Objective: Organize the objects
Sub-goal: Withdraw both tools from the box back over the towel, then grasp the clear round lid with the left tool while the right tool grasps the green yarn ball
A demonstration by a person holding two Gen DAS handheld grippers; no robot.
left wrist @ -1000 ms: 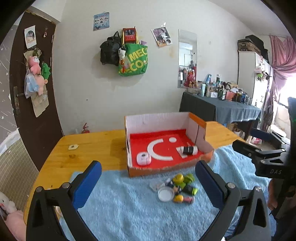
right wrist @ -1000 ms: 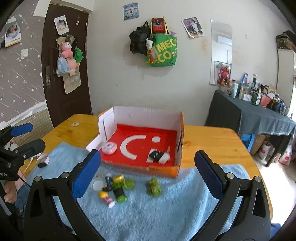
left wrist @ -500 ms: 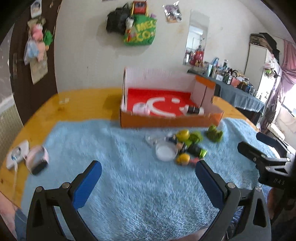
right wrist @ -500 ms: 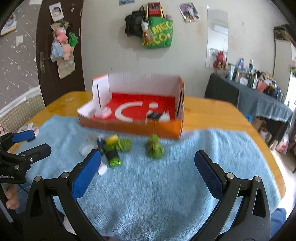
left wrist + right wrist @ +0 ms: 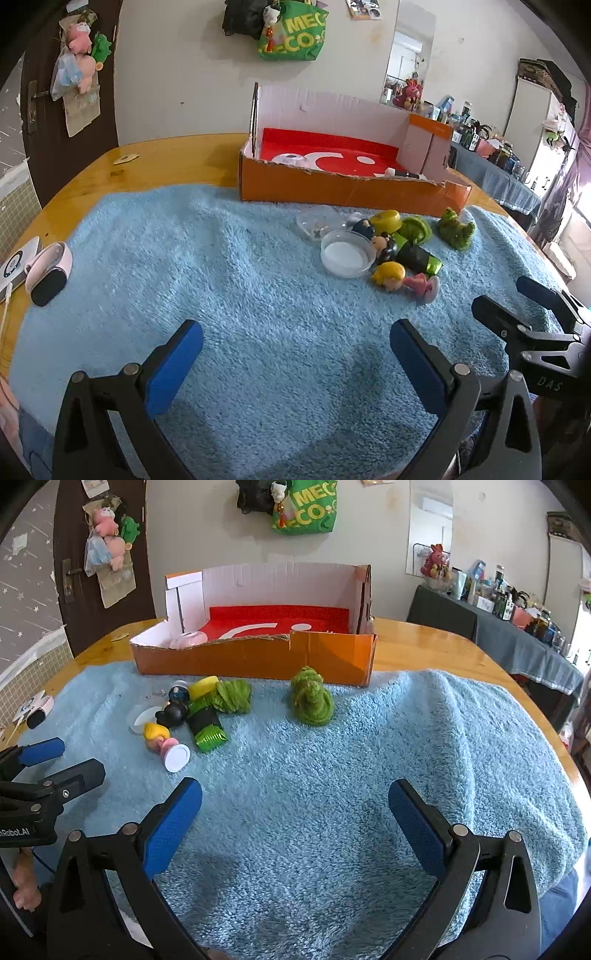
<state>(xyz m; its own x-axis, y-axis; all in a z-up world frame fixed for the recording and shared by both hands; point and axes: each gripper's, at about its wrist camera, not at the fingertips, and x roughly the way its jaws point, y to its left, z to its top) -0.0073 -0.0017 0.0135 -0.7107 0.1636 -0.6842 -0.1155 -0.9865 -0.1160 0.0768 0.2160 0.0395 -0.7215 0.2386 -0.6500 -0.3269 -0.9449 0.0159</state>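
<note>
An orange cardboard box (image 5: 340,188) with a red floor stands at the back of a blue towel (image 5: 229,295); it also shows in the right wrist view (image 5: 258,657). A cluster of small toys lies in front of it: a white round dish (image 5: 346,253), a yellow-haired figure (image 5: 389,275), a green-black packet (image 5: 419,256) and green fuzzy toys (image 5: 455,229). In the right wrist view a green fuzzy toy (image 5: 311,698) sits apart from the cluster (image 5: 184,716). My left gripper (image 5: 295,354) and right gripper (image 5: 293,816) are both open and empty, low over the towel's near part.
A pink round object (image 5: 291,159) and a small dark item lie inside the box. A pink-and-black device (image 5: 48,273) and a white gadget (image 5: 16,264) lie at the towel's left edge. The wooden table (image 5: 436,646) extends around the towel. Bags hang on the back wall.
Both grippers have dropped lower and tilted down toward the towel, so the box and toys now appear higher and closer. Both stay open and empty.
</note>
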